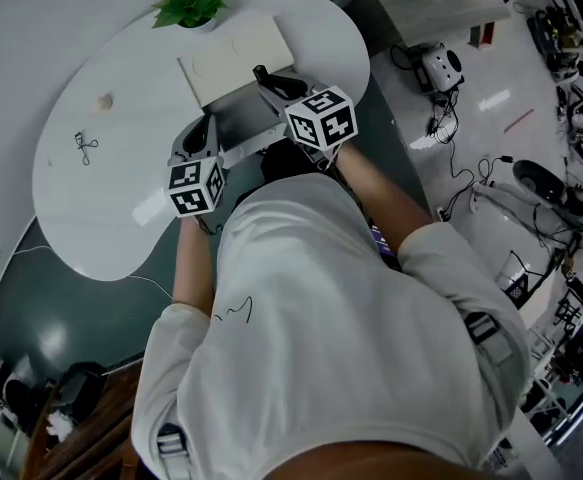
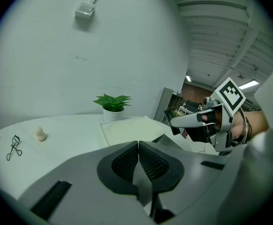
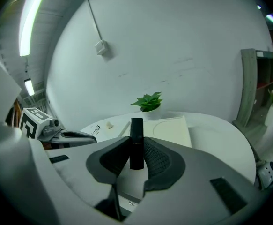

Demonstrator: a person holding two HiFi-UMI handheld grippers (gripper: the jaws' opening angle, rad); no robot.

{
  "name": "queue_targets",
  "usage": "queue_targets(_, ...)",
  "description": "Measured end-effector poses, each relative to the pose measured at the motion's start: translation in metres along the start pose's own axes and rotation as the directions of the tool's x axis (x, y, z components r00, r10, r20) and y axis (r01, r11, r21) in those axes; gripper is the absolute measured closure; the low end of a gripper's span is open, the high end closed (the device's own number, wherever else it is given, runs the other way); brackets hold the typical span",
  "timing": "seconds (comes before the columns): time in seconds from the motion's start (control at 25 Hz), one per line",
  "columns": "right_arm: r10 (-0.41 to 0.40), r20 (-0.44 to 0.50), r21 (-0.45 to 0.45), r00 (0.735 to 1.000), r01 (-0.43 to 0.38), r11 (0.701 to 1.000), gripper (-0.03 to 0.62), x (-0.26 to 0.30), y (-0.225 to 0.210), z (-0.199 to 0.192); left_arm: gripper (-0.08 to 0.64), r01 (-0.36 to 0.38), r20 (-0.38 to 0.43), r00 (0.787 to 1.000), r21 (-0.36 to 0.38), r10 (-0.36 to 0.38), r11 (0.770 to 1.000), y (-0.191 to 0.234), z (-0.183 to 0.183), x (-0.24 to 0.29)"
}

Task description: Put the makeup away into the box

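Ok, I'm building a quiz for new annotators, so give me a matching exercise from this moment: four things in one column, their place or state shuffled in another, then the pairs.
Things:
1. black tube
2. eyelash curler
3. potted plant
4. left gripper

Place or state:
A. fingers together, nothing between them
B. lying on the table, well left of the box in the head view
C. clamped upright between the right gripper's fingers
D. standing at the table's far edge

Pairs: 1-C, 2-B, 3-D, 4-A
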State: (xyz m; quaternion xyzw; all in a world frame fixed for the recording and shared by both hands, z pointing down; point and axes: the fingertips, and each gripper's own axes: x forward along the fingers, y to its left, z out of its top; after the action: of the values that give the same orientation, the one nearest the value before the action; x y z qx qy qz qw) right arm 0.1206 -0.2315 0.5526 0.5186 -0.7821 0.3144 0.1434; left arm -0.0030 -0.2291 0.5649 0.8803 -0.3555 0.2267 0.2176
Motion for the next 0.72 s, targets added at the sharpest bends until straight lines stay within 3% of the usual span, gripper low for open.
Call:
queue_targets(0.4,-0.118,-0.078,0.083,0.990,0.125,0.989,0.503,-0.022,-0.043,-0.035,0.538,0.071,-0.080,0.994,0.019,-0.070,0.997,-0.026,-0.013,0.030)
queue_targets(0.72,-0.127,-0.209,0.117,0.970,0.154,0.981,0.503,-0.019,-0.057,-0.068,0.538,0.074,-0.146,0.987,0.003,-0.073,0.997,-0.039,-0.033,0.034)
